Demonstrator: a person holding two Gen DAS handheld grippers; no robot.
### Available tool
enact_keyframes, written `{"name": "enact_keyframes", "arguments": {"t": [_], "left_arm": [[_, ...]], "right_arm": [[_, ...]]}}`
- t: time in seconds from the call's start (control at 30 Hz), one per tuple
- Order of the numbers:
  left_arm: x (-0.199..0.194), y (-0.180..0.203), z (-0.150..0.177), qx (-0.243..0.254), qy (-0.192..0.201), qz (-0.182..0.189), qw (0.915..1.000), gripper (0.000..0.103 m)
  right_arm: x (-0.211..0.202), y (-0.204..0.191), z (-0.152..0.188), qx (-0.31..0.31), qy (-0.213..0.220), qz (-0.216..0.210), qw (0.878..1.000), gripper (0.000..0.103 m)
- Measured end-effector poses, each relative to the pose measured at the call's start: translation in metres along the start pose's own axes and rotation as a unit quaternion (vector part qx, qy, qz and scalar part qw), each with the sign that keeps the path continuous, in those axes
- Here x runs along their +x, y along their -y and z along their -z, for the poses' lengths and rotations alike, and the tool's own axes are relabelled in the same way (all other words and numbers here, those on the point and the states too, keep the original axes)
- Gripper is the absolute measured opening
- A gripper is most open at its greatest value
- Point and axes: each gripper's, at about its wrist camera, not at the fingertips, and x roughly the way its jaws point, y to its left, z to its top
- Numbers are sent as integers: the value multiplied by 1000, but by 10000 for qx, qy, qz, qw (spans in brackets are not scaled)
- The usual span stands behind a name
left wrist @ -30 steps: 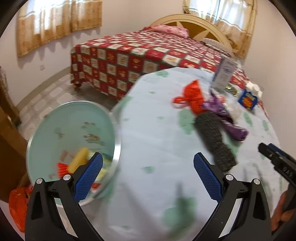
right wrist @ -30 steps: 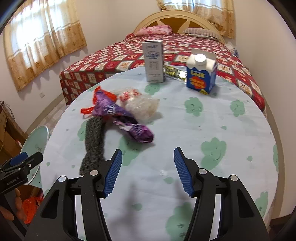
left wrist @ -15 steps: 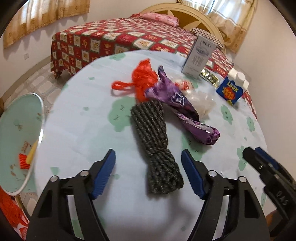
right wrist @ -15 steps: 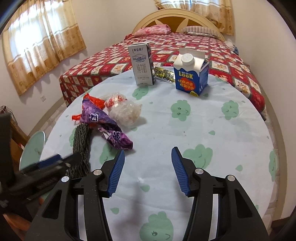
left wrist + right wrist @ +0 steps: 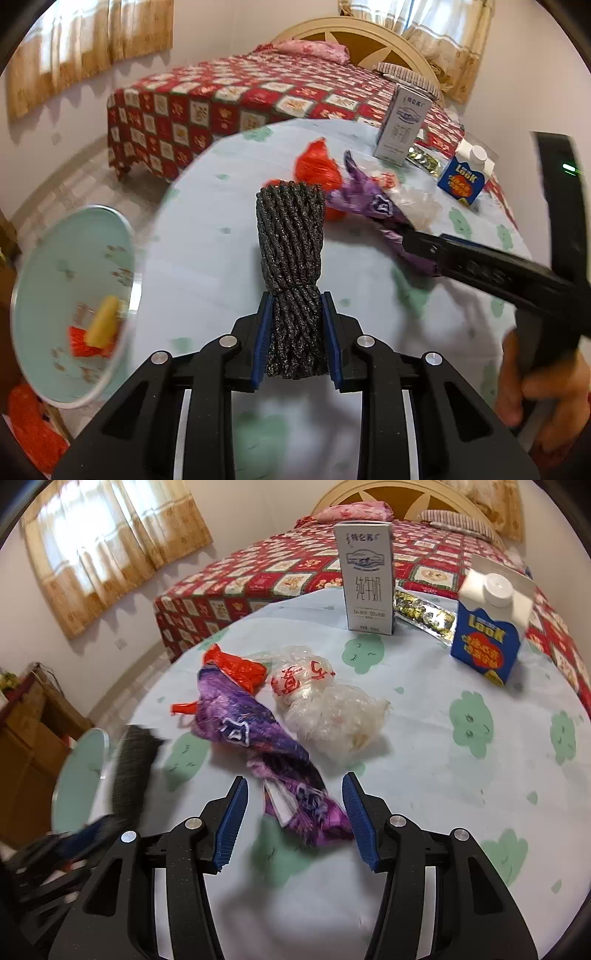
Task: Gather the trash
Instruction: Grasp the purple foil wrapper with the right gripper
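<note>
Your left gripper has just closed and now pinches the near end of the dark rope bundle, whose long axis runs straight away from you along the fingers. Your right gripper stands spread astride the near end of the purple wrapper, which stretches up-left across the table; the bin lies to your left

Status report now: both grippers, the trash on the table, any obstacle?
Left gripper just closed on the dark rope bundle. Right gripper open, purple wrapper between its jaws, not gripped. Bin open at table edge; nothing blocking.
</note>
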Motion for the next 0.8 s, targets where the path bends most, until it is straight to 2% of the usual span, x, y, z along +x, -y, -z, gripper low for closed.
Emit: {"name": "enact_keyframes", "arguments": {"t": [0.03,0.07,0.1,0.17,0.23,0.37,0.67,0.8], "left_arm": [[-3,-3,1,9,18,-46,10000,26],[-5,-7,1,8,39,-78,10000,26],[-9,-12,1,-9,77,-109,9999,26],[-13,-16,0,-17,125,-154,9998,26],[-17,-20,0,-29,174,-171,9997,26],[-23,-27,3,-92,211,-110,9997,26],[-45,-47,12,-173,374,-139,9991,26],[-53,-61,15,-257,404,-244,9986,26]], "right_arm": [[5,-4,-1,-73,-51,52,9999,53],[7,-6,1,-98,-70,78,9999,47],[8,-9,3,-115,-119,44,9999,32],[9,-12,8,-151,-206,3,9997,29],[7,-16,15,-238,-263,87,9993,18],[-8,-20,29,-80,-231,59,9997,7],[-59,-46,54,368,307,-141,9988,6],[-65,-66,54,379,346,-288,9983,6]]}}
